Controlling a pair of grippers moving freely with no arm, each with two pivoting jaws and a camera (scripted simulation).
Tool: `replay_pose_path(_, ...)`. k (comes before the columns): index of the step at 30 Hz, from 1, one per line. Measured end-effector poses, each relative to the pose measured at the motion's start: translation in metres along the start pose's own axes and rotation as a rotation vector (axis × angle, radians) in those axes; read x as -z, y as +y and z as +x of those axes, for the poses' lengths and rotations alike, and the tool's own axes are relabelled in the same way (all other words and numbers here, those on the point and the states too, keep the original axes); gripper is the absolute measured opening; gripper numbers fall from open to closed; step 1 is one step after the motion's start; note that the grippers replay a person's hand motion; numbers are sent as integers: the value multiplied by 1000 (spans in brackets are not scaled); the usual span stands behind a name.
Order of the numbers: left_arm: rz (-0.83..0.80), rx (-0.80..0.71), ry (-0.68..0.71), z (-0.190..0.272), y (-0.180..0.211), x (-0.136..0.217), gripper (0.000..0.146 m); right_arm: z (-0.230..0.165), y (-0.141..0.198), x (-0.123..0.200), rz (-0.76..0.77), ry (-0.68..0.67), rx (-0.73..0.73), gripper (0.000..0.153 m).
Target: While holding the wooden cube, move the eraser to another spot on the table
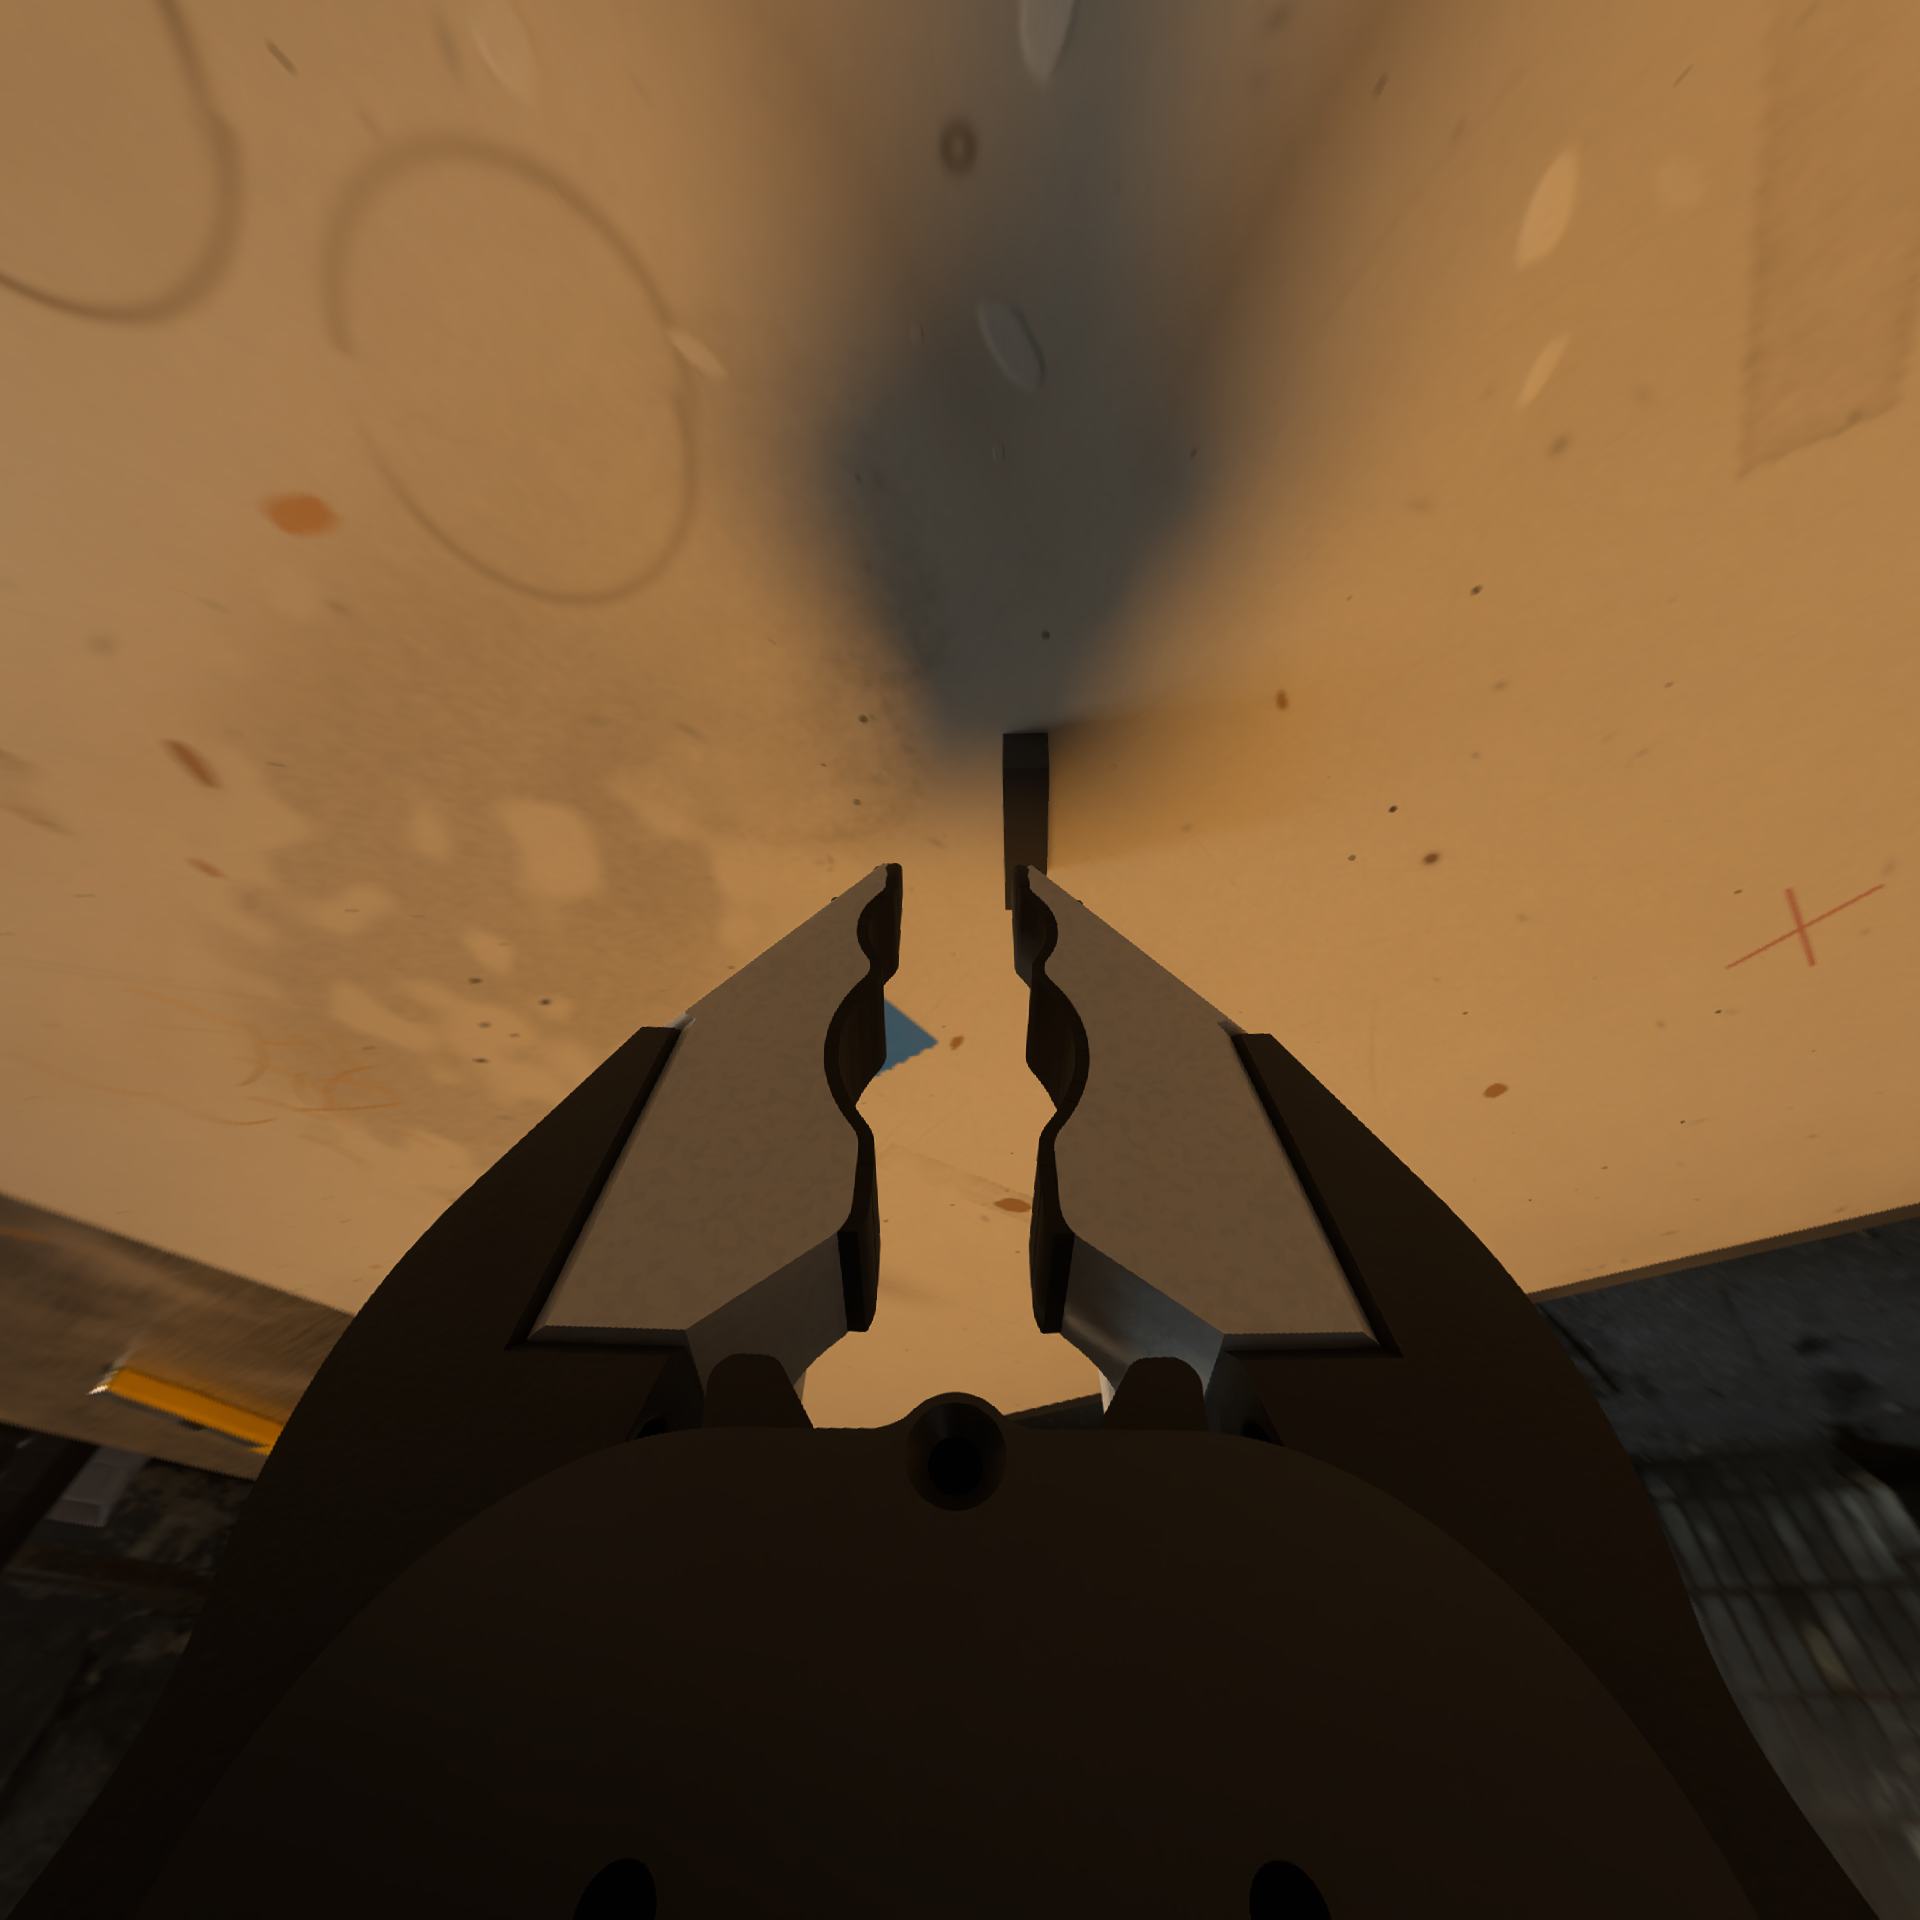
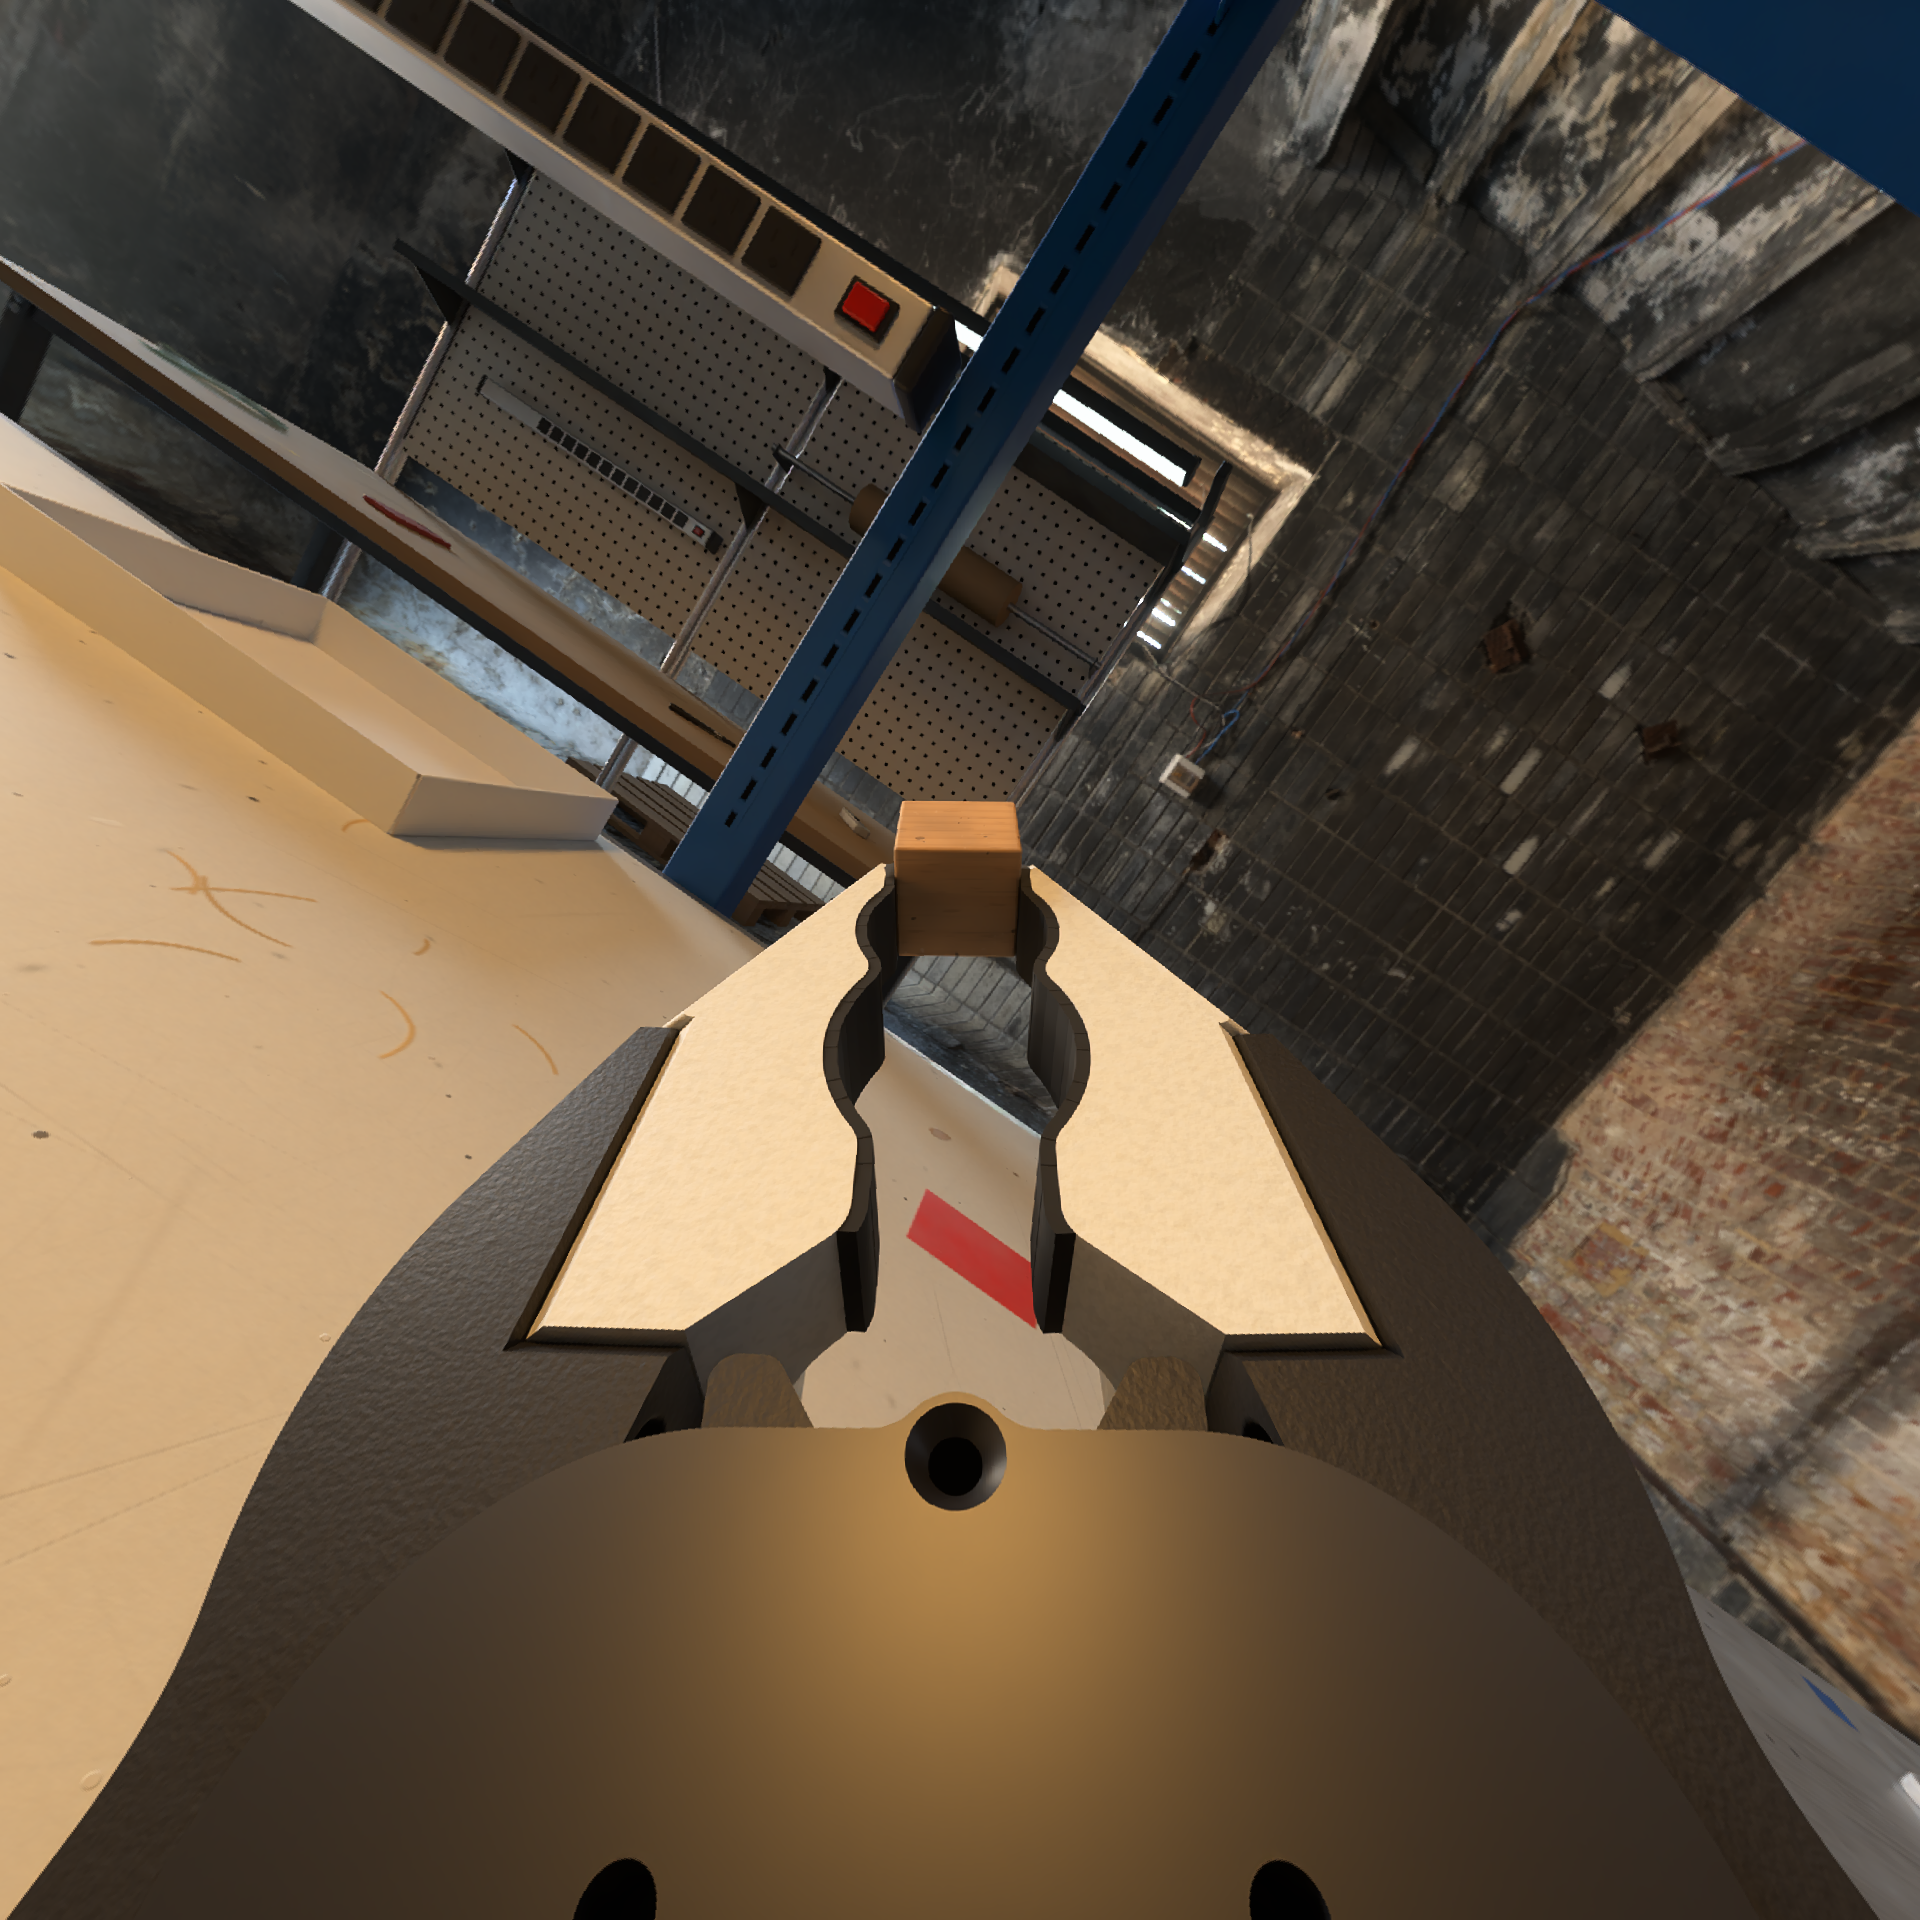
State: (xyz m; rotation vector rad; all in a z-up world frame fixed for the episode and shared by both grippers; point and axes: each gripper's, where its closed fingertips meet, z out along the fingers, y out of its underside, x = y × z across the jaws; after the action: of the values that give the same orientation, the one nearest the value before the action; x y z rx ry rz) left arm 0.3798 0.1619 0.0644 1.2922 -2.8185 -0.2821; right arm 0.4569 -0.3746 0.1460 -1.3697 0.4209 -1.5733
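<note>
In the left wrist view my left gripper (image 1: 957, 883) points down at the tan table (image 1: 1403, 644), with its jaws a little apart and nothing between them. A thin dark slab, which I take for the eraser (image 1: 1025, 795), stands on the table just past the right fingertip, its near end hidden behind that tip. A dark shadow spreads beyond it. In the right wrist view my right gripper (image 2: 956, 883) is shut on the wooden cube (image 2: 956, 873), held at the fingertips above the table (image 2: 208, 1091), near its edge.
A blue patch (image 1: 904, 1039) and a red cross mark (image 1: 1803, 925) lie on the table near the left gripper, and the table edge runs below. The right view shows a white flat box (image 2: 343, 717), a blue post (image 2: 966, 447), red tape (image 2: 971, 1257) and a pegboard rack behind.
</note>
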Motion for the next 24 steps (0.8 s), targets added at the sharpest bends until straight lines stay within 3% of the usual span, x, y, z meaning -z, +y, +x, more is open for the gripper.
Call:
replay_pose_path(4,10,-17,-29,7,-10,28,21,-1,-3,2,11,-4,7,21)
replay_pose_path(9,-198,47,48,16,16,-6,42,-3,-12,4,40,-11,25,21)
replay_pose_path(14,-275,93,115,20,28,-40,43,-9,-19,6,65,-28,57,21)
replay_pose_path(20,-291,70,104,22,29,-50,41,-11,-21,7,72,-36,76,21)
replay_pose_path(24,-280,65,101,21,26,-54,32,-12,-21,7,71,-37,78,21)
